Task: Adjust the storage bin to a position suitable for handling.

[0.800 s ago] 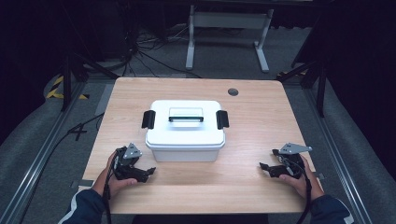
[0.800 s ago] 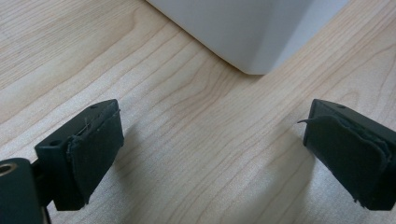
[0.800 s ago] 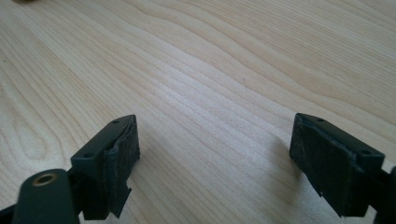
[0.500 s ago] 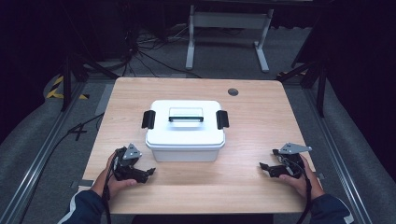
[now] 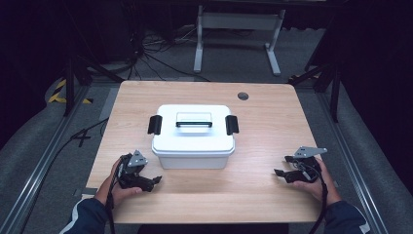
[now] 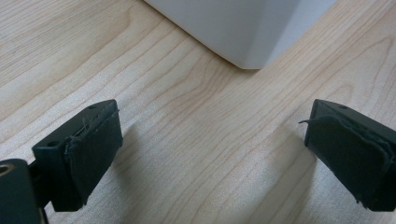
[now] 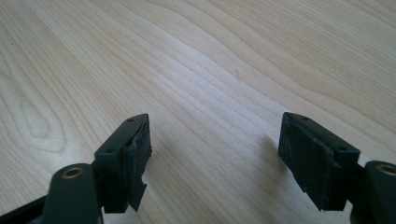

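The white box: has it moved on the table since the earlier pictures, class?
No. The white box sits equally far from the table's round hole.

Overhead light falling evenly on table (image 5: 272, 146); surroundings staying dark. Soft shadows lying under white box (image 5: 193, 134). High view slightly soft; gripper views sharp, jaw pads casting faint shadows.

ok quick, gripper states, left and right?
Left gripper: open, holding nothing, near the white box.
Right gripper: open, holding nothing, over bare table.
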`<action>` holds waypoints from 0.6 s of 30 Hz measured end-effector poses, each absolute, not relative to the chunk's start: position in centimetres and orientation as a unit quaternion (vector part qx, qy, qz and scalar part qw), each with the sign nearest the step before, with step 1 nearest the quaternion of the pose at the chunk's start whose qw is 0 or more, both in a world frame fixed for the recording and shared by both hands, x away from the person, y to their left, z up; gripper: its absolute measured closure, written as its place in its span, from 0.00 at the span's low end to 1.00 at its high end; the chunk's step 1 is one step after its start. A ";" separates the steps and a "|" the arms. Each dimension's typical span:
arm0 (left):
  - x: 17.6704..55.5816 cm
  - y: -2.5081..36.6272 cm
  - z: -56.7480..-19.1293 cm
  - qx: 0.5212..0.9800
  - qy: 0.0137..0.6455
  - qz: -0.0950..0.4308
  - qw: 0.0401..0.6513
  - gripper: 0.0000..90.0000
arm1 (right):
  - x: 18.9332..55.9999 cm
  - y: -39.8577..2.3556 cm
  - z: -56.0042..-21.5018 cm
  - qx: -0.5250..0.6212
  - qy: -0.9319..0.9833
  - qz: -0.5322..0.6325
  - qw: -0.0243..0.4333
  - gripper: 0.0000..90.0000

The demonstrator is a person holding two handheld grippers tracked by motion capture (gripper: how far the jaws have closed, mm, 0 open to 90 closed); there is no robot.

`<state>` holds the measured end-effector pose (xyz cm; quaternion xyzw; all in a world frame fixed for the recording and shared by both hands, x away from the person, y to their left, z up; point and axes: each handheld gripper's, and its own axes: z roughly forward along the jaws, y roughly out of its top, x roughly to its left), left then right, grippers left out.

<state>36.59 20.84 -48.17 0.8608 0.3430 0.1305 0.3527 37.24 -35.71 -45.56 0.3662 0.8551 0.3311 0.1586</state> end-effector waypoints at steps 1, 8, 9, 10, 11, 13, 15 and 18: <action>36.6 20.8 -48.2 0.861 0.343 0.130 0.353 0.05 | 37.3 -35.7 -45.4 0.364 0.855 0.333 0.160 0.30; 36.6 20.8 -48.2 0.861 0.344 0.131 0.353 0.05 | 37.2 -34.9 -42.8 0.333 0.863 0.341 0.167 0.36; 36.6 20.8 -48.2 0.860 0.344 0.131 0.353 0.05 | 37.2 -34.7 -42.6 0.329 0.864 0.341 0.168 0.37; 36.6 20.8 -48.2 0.861 0.343 0.131 0.353 0.05 | 37.3 -34.5 -42.3 0.323 0.867 0.339 0.169 0.37; 36.6 20.8 -48.2 0.861 0.344 0.131 0.353 0.05 | 37.3 -34.3 -42.1 0.319 0.870 0.336 0.169 0.37; 36.6 20.8 -48.2 0.860 0.344 0.131 0.353 0.05 | 37.5 -34.0 -41.5 0.311 0.873 0.335 0.169 0.39; 36.6 20.8 -48.2 0.861 0.344 0.131 0.353 0.05 | 37.7 -33.7 -40.9 0.302 0.877 0.332 0.172 0.40; 36.6 20.8 -48.2 0.861 0.343 0.131 0.352 0.05 | 37.9 -33.3 -40.1 0.294 0.879 0.334 0.174 0.40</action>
